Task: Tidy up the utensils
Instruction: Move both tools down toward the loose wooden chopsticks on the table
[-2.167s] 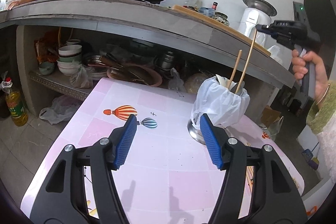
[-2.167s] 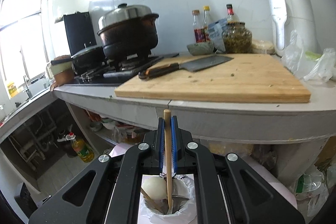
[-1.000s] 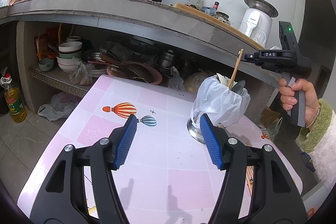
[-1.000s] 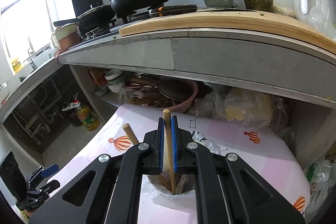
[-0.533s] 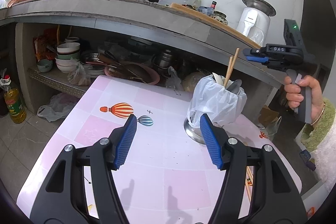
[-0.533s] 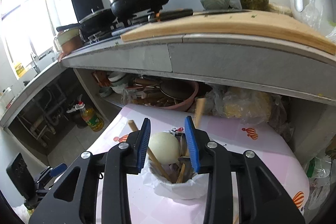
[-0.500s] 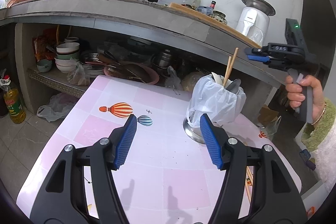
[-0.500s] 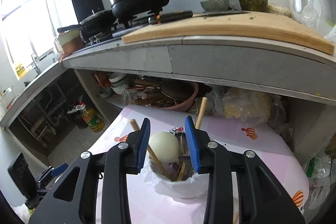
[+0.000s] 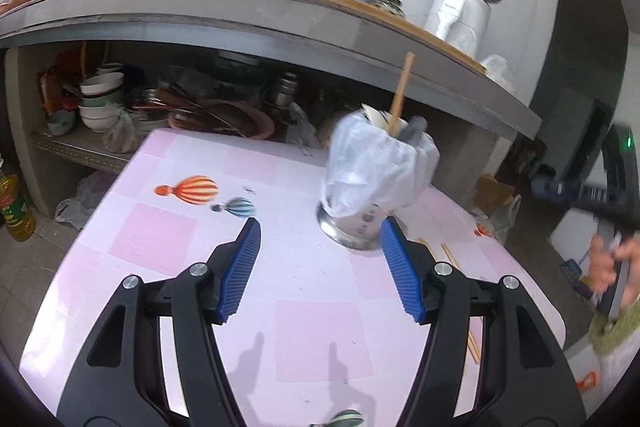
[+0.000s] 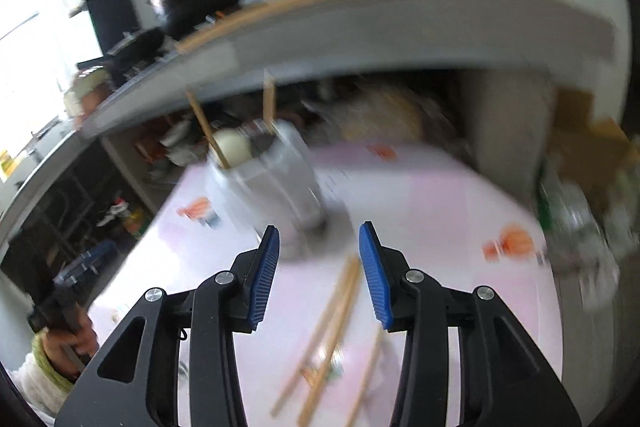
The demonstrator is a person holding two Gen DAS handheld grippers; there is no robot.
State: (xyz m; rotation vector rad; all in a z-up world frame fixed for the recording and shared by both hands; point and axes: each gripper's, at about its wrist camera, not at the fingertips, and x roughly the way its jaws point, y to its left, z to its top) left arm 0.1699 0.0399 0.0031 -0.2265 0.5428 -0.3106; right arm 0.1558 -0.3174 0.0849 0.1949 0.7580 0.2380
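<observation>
Right claw [image 10: 319, 275], empty and opening, should straddle one loose chopstick [image 10: 332, 311] near the utensil holder [image 10: 280, 179]; left claw [image 9: 320, 267] waits open

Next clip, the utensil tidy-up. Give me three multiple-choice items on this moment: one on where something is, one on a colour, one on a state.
1. Where do the loose chopsticks lie?
A. on the pink table, in front of the holder
B. on the counter's cutting board
C. on the floor

2. What colour are the right gripper pads?
A. red
B. blue
C. green

3. What is between the right gripper's pads?
A. a chopstick, clamped
B. a spoon
C. nothing; they stand apart

Key: 1 A, they lie on the table on the near side of the bag-lined utensil holder. 2 B, both pads are blue. 3 C, the jaws are opening with nothing between them.
</observation>
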